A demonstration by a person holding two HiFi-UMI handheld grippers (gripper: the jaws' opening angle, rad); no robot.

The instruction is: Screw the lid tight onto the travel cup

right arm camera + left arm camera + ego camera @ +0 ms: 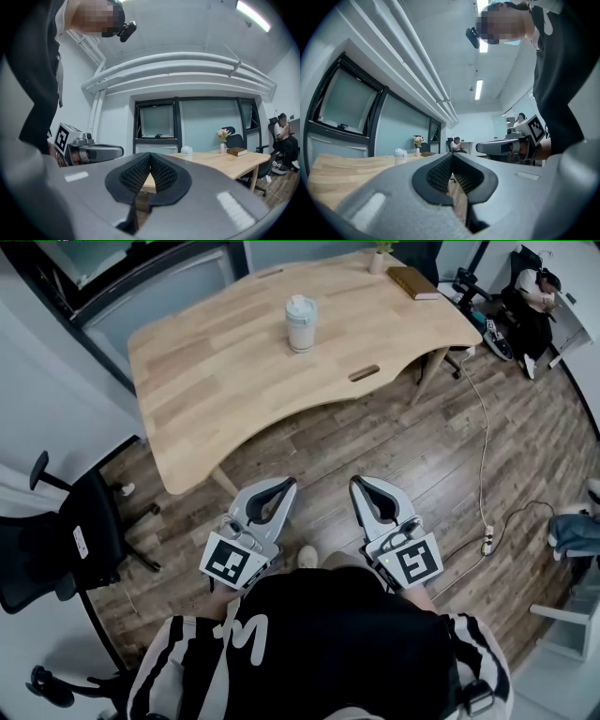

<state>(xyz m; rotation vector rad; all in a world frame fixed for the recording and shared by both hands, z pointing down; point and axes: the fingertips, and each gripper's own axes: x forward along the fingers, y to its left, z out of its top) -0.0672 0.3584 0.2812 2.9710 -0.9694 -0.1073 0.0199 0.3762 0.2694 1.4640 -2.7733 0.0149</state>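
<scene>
A: Tools?

B: The left gripper (285, 484) and right gripper (360, 483) are both closed on nothing, low and well short of the table (206, 390).

A: Cup?

B: The travel cup (301, 329) stands upright mid-table with its lid (300, 304) on top, so the contents are hidden. Twisting the lid without bracing the cup could spin or topple it.

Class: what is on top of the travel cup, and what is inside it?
A pale lid sits on the travel cup; it hides whatever is inside.
</scene>
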